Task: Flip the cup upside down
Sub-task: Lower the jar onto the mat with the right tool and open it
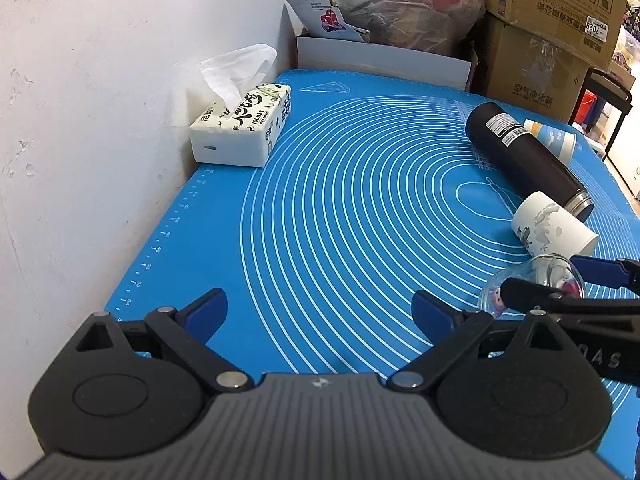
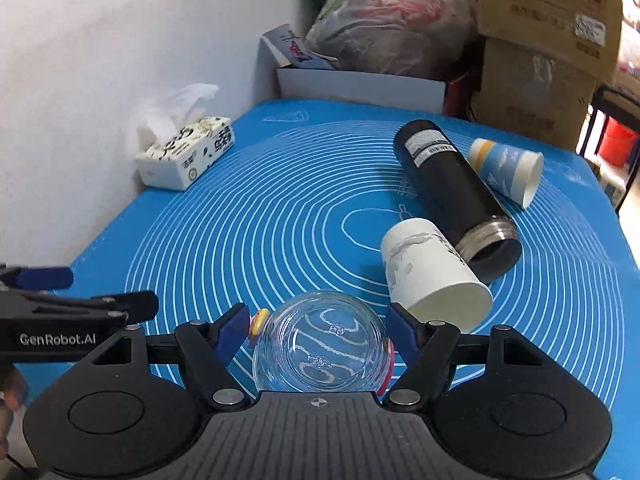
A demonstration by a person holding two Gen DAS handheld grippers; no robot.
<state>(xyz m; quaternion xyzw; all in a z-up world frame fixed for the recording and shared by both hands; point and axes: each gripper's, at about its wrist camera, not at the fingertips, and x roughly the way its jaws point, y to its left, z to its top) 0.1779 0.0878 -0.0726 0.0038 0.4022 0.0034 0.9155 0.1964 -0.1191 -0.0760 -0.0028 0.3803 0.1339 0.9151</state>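
White plaster wall (image 1: pixel 100 100) on the left; stacked brown cardboard boxes (image 1: pixel 548 28) and a bulging clear plastic bag (image 1: pixel 404 0) at the back. Blue silicone baking mat with white concentric rings (image 1: pixel 340 200) spread over the counter. Black cylindrical thermos bottle (image 2: pixel 452 196) lying on its side on the mat, open steel-threaded mouth toward the camera. White tissue box with black lettering (image 2: pixel 188 152) against the wall, a tissue sticking up from it. White paper cup with grey print (image 2: pixel 432 276) on its side, touching the thermos bottle near its mouth, rim toward the right gripper. Blue-and-white paper cup with an orange band (image 2: pixel 506 170) on its side just behind the thermos bottle, rim pointing right.

Clear round glass cup with small coloured stickers (image 2: pixel 324 344) lying on its side near the mat's front edge, between the blue pads of the right gripper (image 2: pixel 322 330); long axis along the gripper's line of sight, open mouth facing the camera, base pointing away. Pads close on either side of the glass cup; actual contact cannot be told. Left gripper (image 1: pixel 320 314) spread wide over bare mat, holding nothing, just left of the right gripper.
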